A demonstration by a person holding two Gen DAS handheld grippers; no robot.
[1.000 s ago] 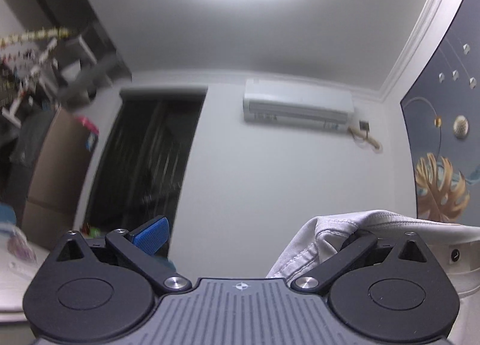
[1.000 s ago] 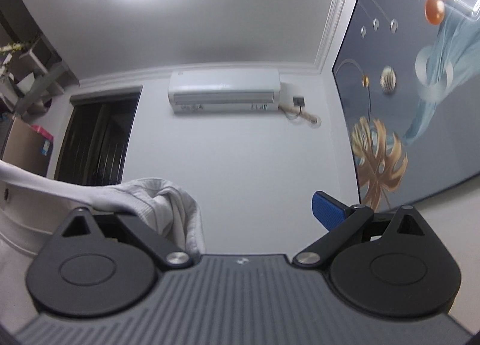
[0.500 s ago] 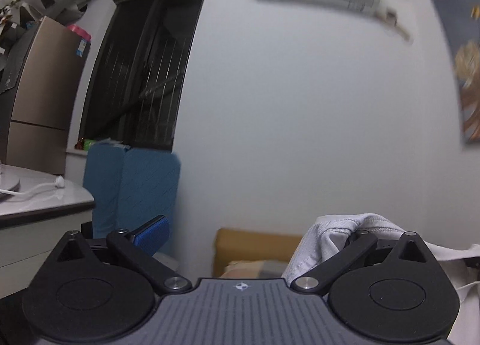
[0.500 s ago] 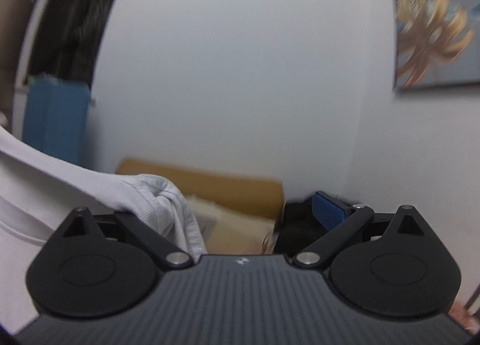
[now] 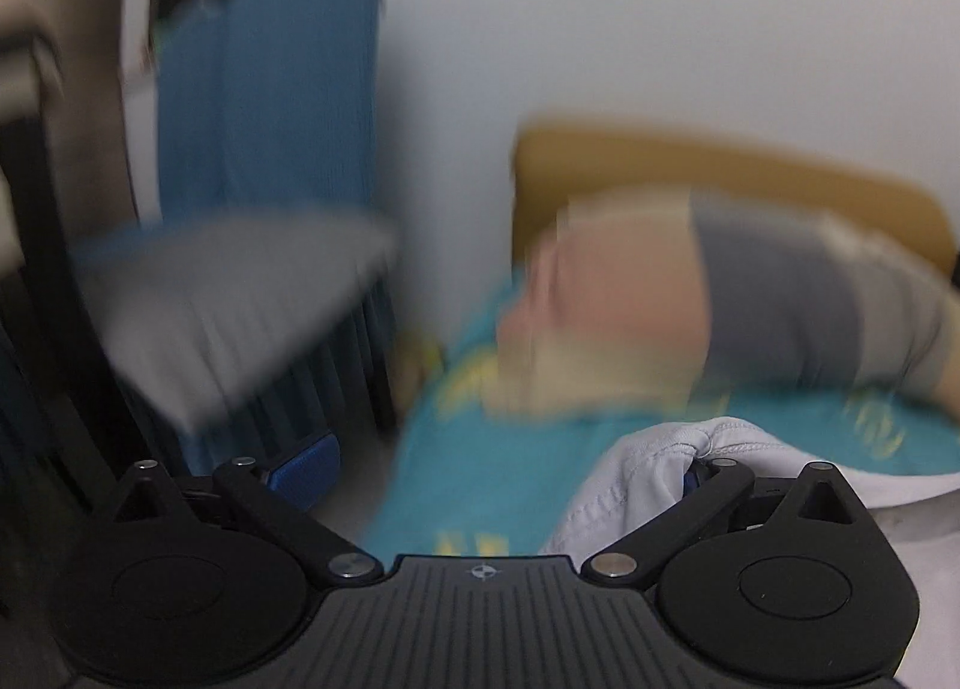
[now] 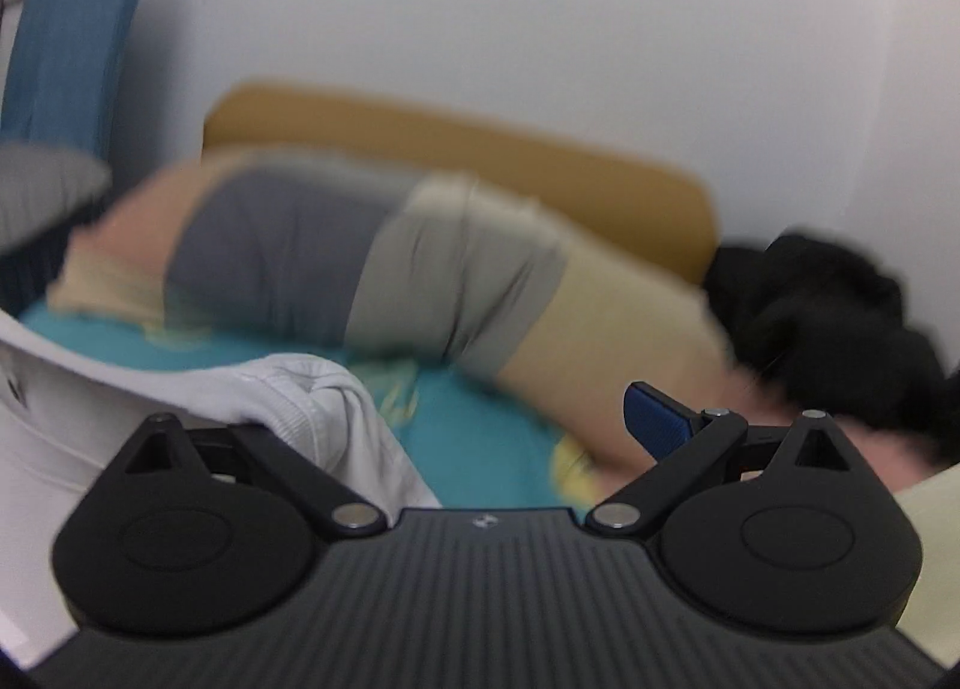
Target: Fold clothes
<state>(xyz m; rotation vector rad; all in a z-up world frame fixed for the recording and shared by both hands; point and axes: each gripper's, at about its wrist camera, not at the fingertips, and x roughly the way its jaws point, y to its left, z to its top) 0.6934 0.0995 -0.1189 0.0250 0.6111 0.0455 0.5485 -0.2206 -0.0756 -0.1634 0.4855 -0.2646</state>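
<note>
Both cameras are tipping downward from the ceiling and wall, so we are now looking at a bed with a teal sheet (image 5: 492,479), blurred by the motion. We are holding the white garment (image 5: 636,485) stretched between the two claws. On the left claw (image 5: 498,467) the cloth is bunching around the right fingertip (image 5: 696,470), while the blue left fingertip (image 5: 306,464) is standing well apart and bare, so the claw is gaping wide. On the right claw (image 6: 492,419) the white garment (image 6: 312,407) is wrapping the left finger, and the blue right fingertip (image 6: 654,419) is standing clear. Whether either claw is truly pinching the cloth we cannot tell. Striped bedding (image 6: 372,257) is lying beyond.
</note>
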